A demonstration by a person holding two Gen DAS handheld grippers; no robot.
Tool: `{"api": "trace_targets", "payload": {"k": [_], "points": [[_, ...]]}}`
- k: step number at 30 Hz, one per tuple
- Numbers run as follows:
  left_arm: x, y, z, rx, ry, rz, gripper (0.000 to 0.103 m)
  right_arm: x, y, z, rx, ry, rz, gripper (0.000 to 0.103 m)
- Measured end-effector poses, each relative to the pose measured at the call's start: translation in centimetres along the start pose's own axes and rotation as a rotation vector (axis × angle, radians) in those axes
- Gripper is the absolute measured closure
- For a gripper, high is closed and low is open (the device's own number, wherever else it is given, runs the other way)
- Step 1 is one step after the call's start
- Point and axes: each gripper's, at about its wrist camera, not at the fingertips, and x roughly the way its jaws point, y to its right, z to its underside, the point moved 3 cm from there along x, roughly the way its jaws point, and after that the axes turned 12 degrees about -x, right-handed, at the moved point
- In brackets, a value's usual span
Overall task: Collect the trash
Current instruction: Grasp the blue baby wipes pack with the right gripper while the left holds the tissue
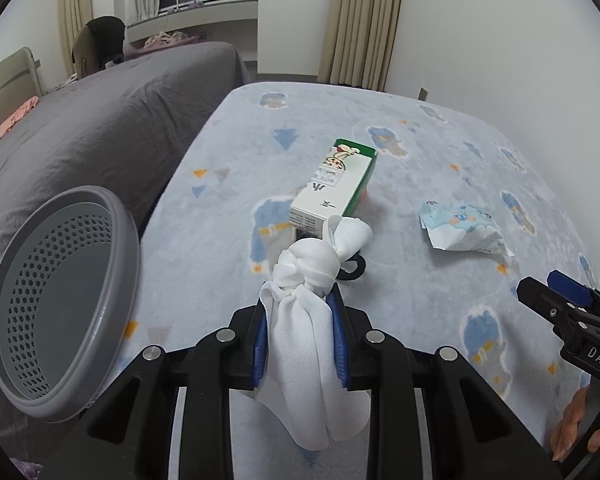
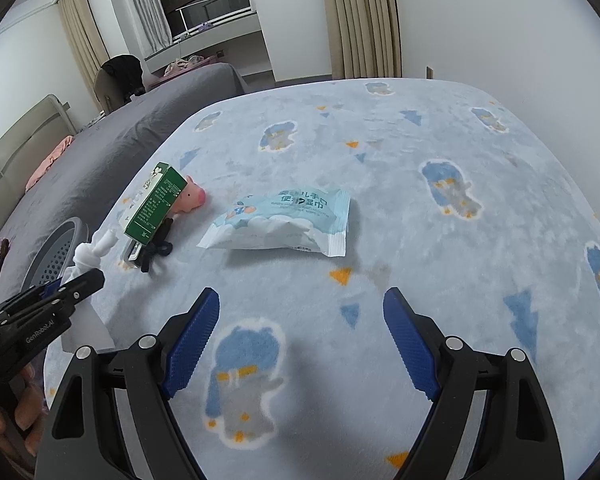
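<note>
Pinching a knotted white tissue wad [image 1: 304, 312], the left gripper [image 1: 300, 344] has its fingers nearly closed on the loose tail, so the knot pokes out past the tips and more tissue droops below them. Left of those fingers stands the gray perforated bin [image 1: 60, 312], tilted toward them, its mouth open. Just ahead of the tips lie a black hair tie [image 1: 356, 268] and a green and white carton [image 1: 334, 184]; a pink pig toy [image 2: 192, 198] sits behind the carton. Farther right lies a blue wipes packet [image 2: 284, 224], straight ahead of the right gripper [image 2: 300, 340], whose fingers stand wide apart and empty above the patterned blanket [image 2: 460, 280]. The grip on soft tissue looks shallow: swinging toward the bin could let it slip, or the drooping part could catch the rim.
</note>
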Motion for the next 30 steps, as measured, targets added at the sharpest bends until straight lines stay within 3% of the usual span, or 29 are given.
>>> {"api": "trace_targets", "payload": {"k": [19,24,30], "points": [[-1.7,-2.2,-1.4,-0.045,0.066,-0.030,0.077,1.4,-1.9,-2.2,-0.082,-0.024,0.052,0.023],[-1.6,-2.3,-1.4,-0.048,0.063,-0.031,0.077,2.0,-0.2,-3.4,-0.071,-0.024,0.072,0.023],[-1.6,-2.4,-1.5,-0.055,0.065,-0.033,0.077,2.6,4.0,-4.3,-0.022,-0.035,0.156,0.023]]}}
